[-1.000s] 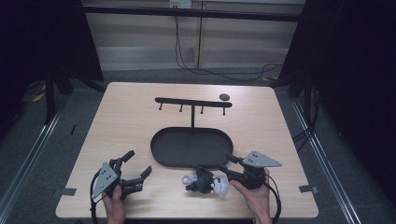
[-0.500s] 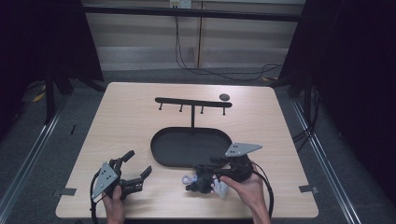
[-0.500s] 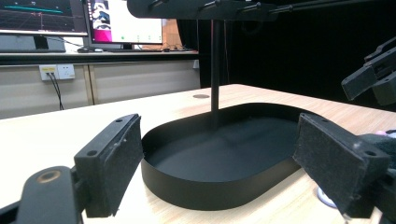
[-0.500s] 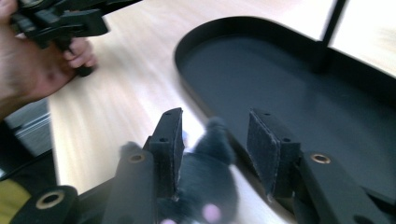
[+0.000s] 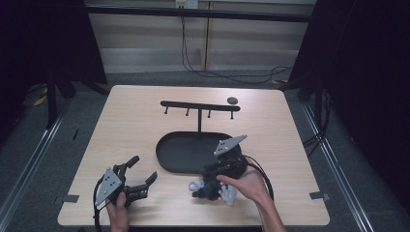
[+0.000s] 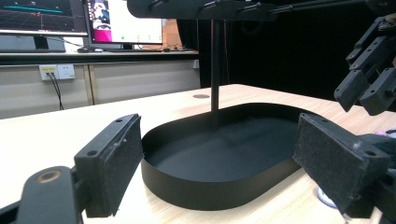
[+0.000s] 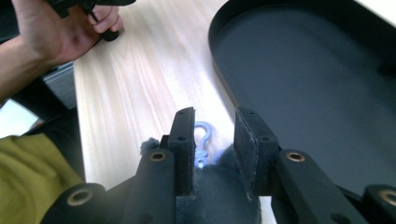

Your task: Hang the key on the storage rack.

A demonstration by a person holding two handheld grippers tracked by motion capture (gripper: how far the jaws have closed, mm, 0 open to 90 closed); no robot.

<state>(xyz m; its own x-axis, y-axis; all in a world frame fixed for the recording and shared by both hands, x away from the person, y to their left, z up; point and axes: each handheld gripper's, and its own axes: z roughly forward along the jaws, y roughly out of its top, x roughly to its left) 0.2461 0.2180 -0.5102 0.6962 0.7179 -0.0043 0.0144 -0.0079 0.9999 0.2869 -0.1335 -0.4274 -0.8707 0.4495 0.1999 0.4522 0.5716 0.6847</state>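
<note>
High view is showing one pale wooden table (image 5: 145,125) filling the middle of the frame, with two hand-held grippers working along its lower edge. One black stand is sitting near the centre: a single oval tray (image 5: 179,154) with one upright post carrying one crossbar (image 5: 198,105), and four short pegs are hanging under that bar. One small dark disc (image 5: 232,100) is lying just beyond the bar's right end, toward the upper right of the tabletop.

At the lower left, one hand (image 5: 118,215) is holding the left gripper (image 5: 140,176), whose jaws are standing wide apart with nothing between them. Left gripper view is looking between those two padded jaws straight at the tray's rim (image 6: 205,186), with the post rising behind it.

At the lower middle, just below the tray's near edge, the other hand (image 5: 249,183) is holding the right gripper (image 5: 205,186), tilted down over one dark fuzzy keychain toy (image 5: 210,189) lying on the table. One pale blue clasp (image 5: 194,184) is sticking out to its left. Right gripper view is showing the two jaws drawn close on either side of the grey fur (image 7: 210,186), pressing into it, with the clasp (image 7: 203,133) lying on the wood between and just beyond their tips. The tray (image 7: 299,84) is occupying the upper right of that frame.
</note>
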